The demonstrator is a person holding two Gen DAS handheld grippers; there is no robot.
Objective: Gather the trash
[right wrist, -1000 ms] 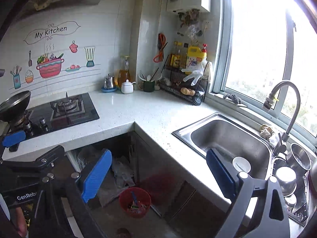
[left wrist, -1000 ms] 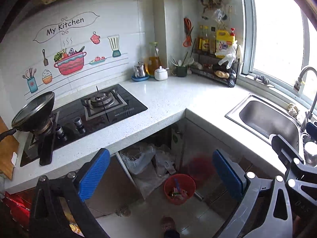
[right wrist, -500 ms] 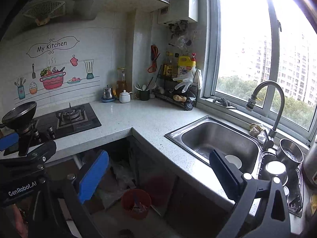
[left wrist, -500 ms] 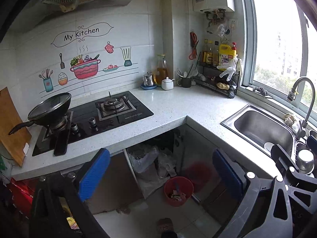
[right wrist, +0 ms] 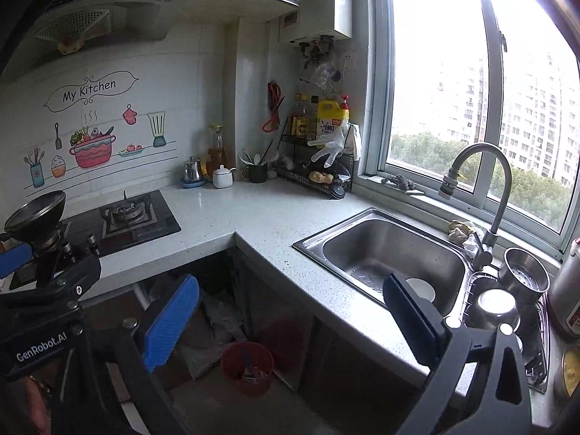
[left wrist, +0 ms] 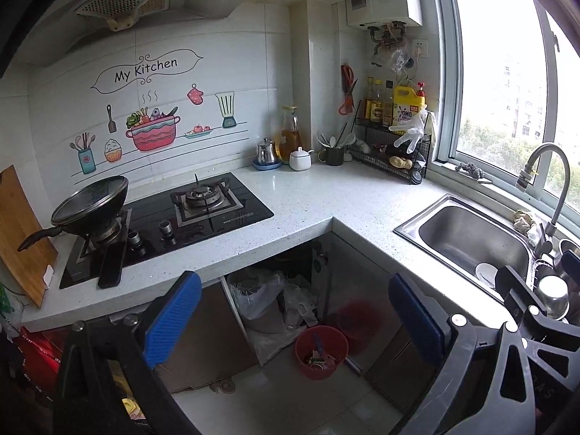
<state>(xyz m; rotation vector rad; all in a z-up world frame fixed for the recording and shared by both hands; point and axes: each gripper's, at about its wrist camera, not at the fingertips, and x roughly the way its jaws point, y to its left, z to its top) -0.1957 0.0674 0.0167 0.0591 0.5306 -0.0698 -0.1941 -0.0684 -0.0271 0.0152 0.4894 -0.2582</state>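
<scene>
The round red plastic trash bin [left wrist: 321,351] stands on the pale tiled floor [left wrist: 290,406] in the inner corner under the L-shaped bench, with scraps showing inside it. In the right wrist view the same bin [right wrist: 247,367] sits just in front of the dark cabinet front below the sink. Behind it, crumpled clear plastic bags [left wrist: 264,297] fill the open cupboard bay, close to the bin's rim.

The left gripper [left wrist: 293,320] hangs above the floor with its blue-padded fingers [left wrist: 173,319] wide apart and nothing between them; the bin shows in the gap, nearer the right-hand pad. The right gripper [right wrist: 290,320] is likewise spread and holds nothing, its gap spanning the bench edge and the bin below.

The speckled white stone bench [left wrist: 326,195] has a long bare stretch between the black glass gas hob [left wrist: 170,221] and the stainless steel sink [left wrist: 467,239]. Its inner corner edge overhangs the cupboard bay. A black wok [left wrist: 90,204] sits on the hob's left burner, near the bench's front edge. A curved steel tap [right wrist: 482,188] rises at the sink's far side, by the window.
</scene>
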